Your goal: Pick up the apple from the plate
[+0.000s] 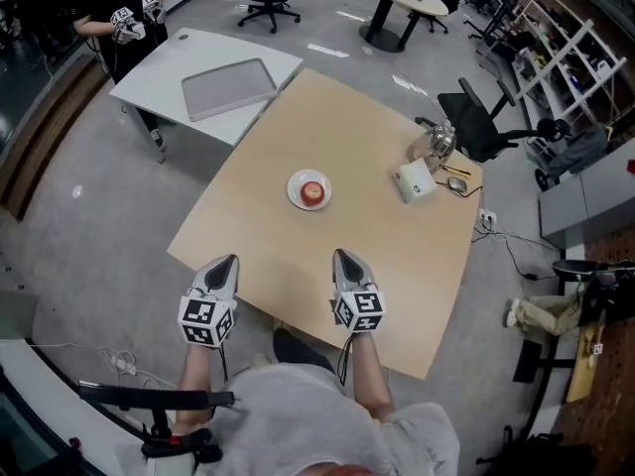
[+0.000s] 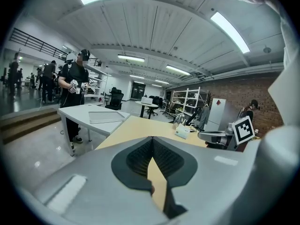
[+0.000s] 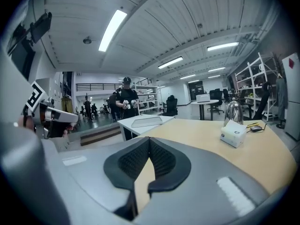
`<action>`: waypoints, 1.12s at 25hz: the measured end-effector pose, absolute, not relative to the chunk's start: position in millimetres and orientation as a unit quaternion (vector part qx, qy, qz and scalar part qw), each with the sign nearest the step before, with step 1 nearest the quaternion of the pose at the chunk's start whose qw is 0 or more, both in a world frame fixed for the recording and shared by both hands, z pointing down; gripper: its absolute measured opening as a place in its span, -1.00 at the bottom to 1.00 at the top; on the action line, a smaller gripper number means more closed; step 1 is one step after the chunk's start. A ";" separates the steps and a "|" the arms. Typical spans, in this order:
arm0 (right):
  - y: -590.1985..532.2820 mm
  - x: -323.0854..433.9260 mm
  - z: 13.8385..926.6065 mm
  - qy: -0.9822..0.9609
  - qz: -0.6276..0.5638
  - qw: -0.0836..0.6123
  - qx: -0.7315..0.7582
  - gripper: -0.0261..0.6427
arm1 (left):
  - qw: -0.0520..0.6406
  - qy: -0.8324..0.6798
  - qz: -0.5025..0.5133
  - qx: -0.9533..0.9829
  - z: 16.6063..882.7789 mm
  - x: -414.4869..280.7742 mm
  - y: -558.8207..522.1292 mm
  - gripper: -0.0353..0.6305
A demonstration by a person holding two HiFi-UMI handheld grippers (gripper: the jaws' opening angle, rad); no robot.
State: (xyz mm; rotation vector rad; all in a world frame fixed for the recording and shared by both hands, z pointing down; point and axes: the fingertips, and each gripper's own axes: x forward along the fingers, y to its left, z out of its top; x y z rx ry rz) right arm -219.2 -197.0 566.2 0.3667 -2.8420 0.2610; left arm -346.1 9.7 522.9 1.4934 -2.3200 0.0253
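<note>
At the left, left hand-held gripper (image 1: 229,262), jaws together and holding nothing, over the near tabletop (image 1: 258,216) edge. Farther ahead, apple (image 1: 313,191) on its plate (image 1: 295,188), well apart from both. At the right, right hand-held gripper (image 1: 341,257), closed too. Could knock the apple rolling if not opened first.

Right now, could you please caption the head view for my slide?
Left claw and right claw shut, short of the apple on its plate.
</note>
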 end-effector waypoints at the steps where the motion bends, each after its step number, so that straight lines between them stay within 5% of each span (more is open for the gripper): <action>1: -201.2 -224.0 568.8 -0.979 0.092 0.134 0.124 -0.90 | 0.194 -0.826 0.009 0.530 525.3 -348.7 7.0 -0.83; 14: -250.0 -288.9 594.9 -0.981 0.078 0.148 0.102 -0.90 | 0.233 -0.830 0.021 0.507 558.3 -373.7 -16.0 -0.83; 28: -272.3 -353.1 622.5 -0.981 0.054 0.174 0.066 -0.62 | 0.261 -0.841 0.032 0.474 574.0 -391.5 -12.4 -0.83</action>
